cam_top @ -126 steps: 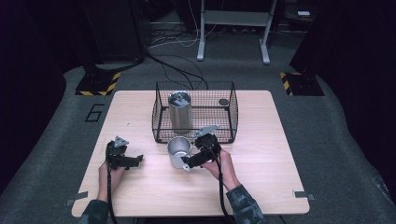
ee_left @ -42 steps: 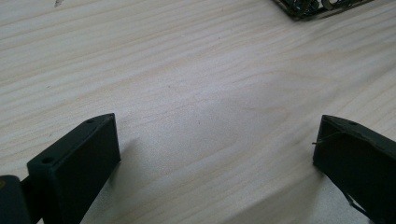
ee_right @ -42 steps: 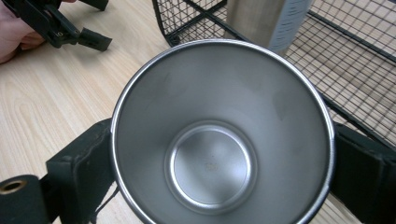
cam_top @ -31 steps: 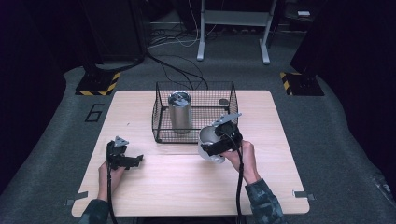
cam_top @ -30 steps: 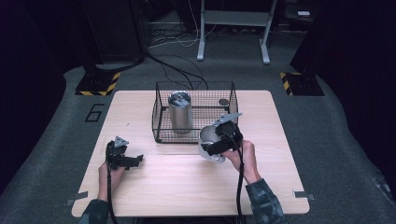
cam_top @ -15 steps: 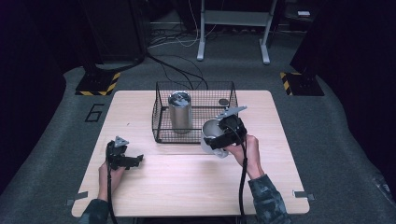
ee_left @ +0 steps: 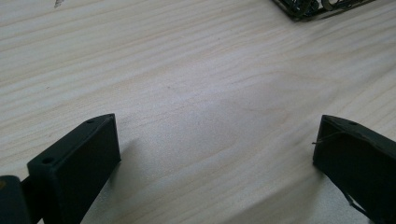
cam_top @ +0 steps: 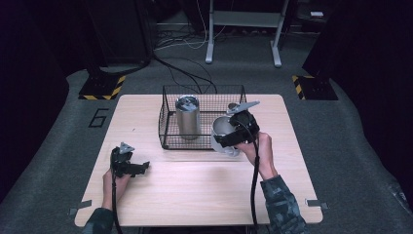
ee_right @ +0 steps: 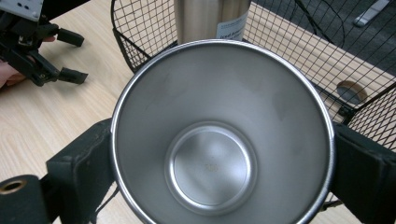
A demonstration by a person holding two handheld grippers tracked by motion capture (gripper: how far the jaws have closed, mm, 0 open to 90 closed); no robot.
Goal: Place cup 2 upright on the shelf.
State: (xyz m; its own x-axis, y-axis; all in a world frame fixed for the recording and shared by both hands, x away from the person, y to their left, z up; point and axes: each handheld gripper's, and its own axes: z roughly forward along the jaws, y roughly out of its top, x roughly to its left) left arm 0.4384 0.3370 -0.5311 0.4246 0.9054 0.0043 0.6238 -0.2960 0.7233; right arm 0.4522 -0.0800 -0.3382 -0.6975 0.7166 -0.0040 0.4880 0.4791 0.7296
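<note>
My right gripper point(cam_top: 225, 140) is shut on a steel cup point(cam_top: 222, 131) and holds it in the air over the front right corner of the black wire basket point(cam_top: 168, 132). In the right gripper view the cup point(ee_right: 219, 135) faces me with its mouth open and empty, the jaws pressing both sides. A tall steel tumbler point(cam_top: 187, 117) stands upright inside the basket at its left; its lower body point(ee_right: 210, 18) shows behind the cup. My left gripper point(cam_top: 139, 168) rests open on the table at the front left, and the left gripper view has bare wood between its fingers point(ee_left: 74, 163).
The wooden table point(cam_top: 195, 200) has free room in front and to the right. A small round hole point(ee_right: 351, 92) in the tabletop lies behind the basket. The basket's corner point(ee_left: 303, 7) is at the top of the left gripper view. Dark floor and cables lie beyond.
The right gripper lifted the cup from the table in front of the basket and carried it right and back, up to the basket's front right. The left gripper stayed put.
</note>
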